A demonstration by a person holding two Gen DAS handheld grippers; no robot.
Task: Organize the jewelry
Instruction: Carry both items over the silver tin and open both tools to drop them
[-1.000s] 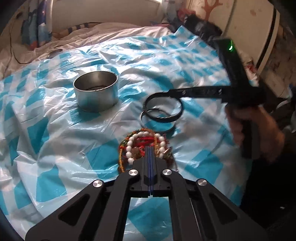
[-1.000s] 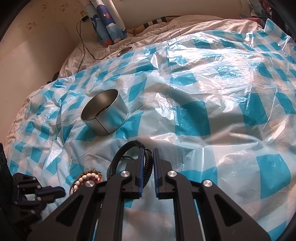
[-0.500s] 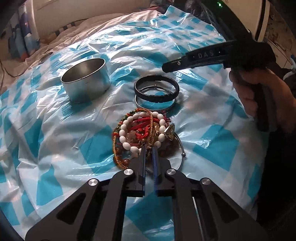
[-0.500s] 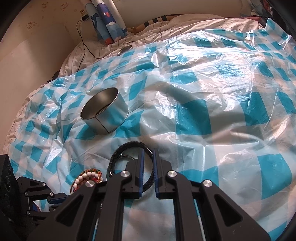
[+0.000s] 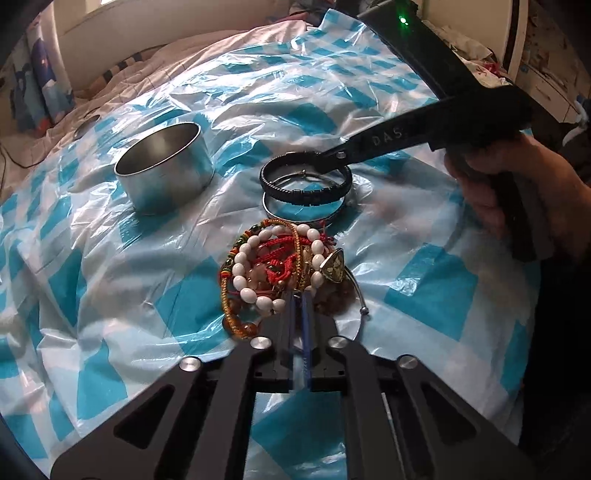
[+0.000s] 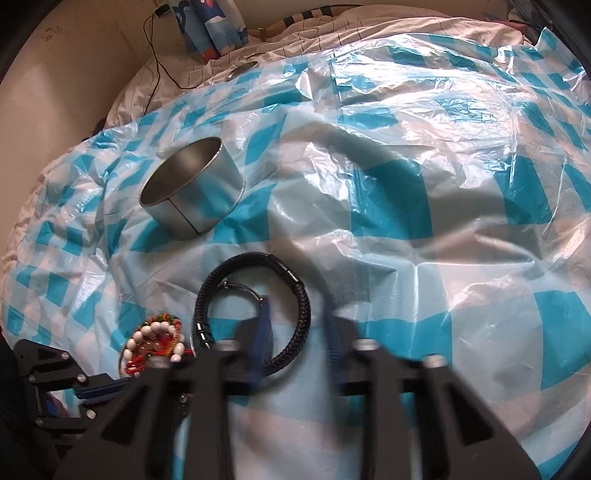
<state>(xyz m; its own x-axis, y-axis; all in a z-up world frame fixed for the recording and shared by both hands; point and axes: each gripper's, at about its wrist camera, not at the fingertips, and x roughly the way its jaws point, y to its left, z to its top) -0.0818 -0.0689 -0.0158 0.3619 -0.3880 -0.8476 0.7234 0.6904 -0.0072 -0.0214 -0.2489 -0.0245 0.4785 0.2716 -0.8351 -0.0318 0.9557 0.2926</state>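
A black braided bracelet (image 5: 306,192) (image 6: 255,258) lies on top of a silver bangle (image 5: 303,221) on the checked plastic sheet. My right gripper (image 6: 295,306) (image 5: 332,157) stands open around the bracelet's right side, its blurred pads clear of the band. A pile of beaded and red-cord bracelets (image 5: 280,258) (image 6: 155,339) lies just in front of the bangle. My left gripper (image 5: 299,295) is shut, its tips against the near edge of that pile; whether it pinches a cord I cannot tell. A round metal tin (image 5: 166,173) (image 6: 192,195) stands open-topped to the left.
The blue-and-white plastic sheet (image 6: 388,206) covers a bed with soft folds. A small round lid (image 6: 242,70), a black cable (image 6: 155,74) and a rolled blue poster (image 6: 214,26) lie at the back left. A person's hand (image 5: 517,192) holds the right gripper's handle.
The right gripper's jaws have spread off the black bracelet, which went from hanging in the air to lying on the bangle. The left gripper has dropped closer to the bead pile.
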